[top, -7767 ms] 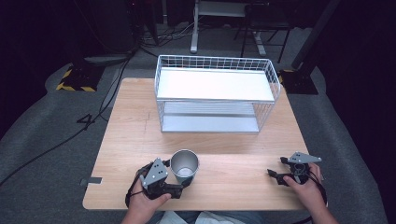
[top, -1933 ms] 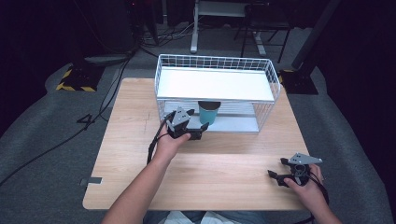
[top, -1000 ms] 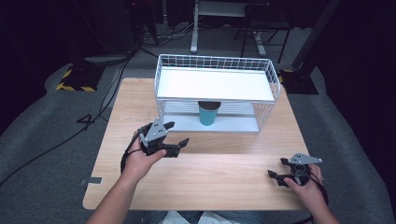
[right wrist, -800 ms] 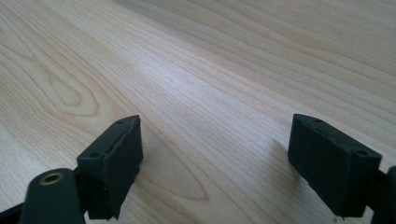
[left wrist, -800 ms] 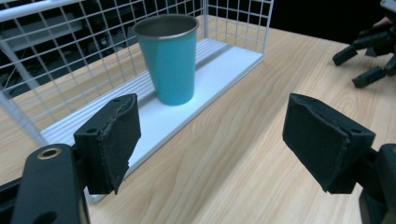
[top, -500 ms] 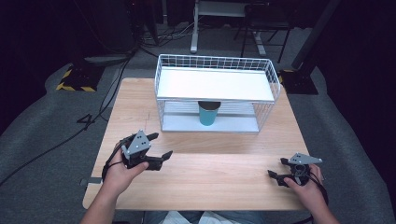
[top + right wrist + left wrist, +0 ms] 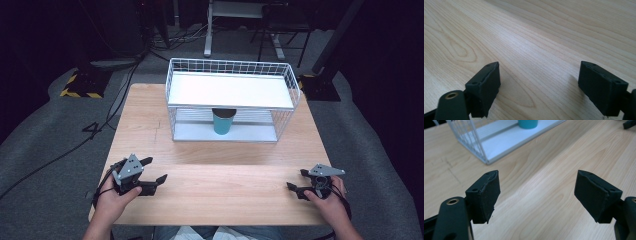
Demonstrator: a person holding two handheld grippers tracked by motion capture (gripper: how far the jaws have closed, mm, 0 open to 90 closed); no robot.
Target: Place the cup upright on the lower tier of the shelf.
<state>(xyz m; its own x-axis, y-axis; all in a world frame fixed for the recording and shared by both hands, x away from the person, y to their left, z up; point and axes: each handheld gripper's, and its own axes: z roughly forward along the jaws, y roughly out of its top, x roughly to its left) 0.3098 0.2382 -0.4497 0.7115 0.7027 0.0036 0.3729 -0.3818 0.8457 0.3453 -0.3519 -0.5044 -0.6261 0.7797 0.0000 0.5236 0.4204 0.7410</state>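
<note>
My left gripper [image 7: 152, 172] has its two black jaws apart with nothing between them; they have just been closing a little, yet a wide gap remains. In the left gripper view its black rubber pads [image 7: 487, 195] face each other over bare wood. This gripper sits low over the near left part of the pale wooden table [image 7: 225, 190], its jaws pointing toward the table's middle, with the grey three-cornered plate on top and my left hand [image 7: 112, 192] wrapped round its body.

My right gripper [image 7: 296, 182] likewise holds its jaws apart and empty. In the right gripper view [image 7: 539, 87] the pads [image 7: 486, 82] stand just above the wood grain, with their shadows falling on the board beneath them. It rests near the table's near right corner, held in my right hand [image 7: 327, 200], well apart from the left gripper.

Farther out, at the far half of the table, stands the white wire shelf rack [image 7: 172, 95] with a white upper board and a white lower board. The teal cylindrical cup with a dark rim [image 7: 223, 120] stands upright on the lower board, under the upper board and about midway along the open front. In the left gripper view the cup's base [image 7: 527, 123] appears at the top edge, on the rack's lower board, well apart from my jaws.
</note>
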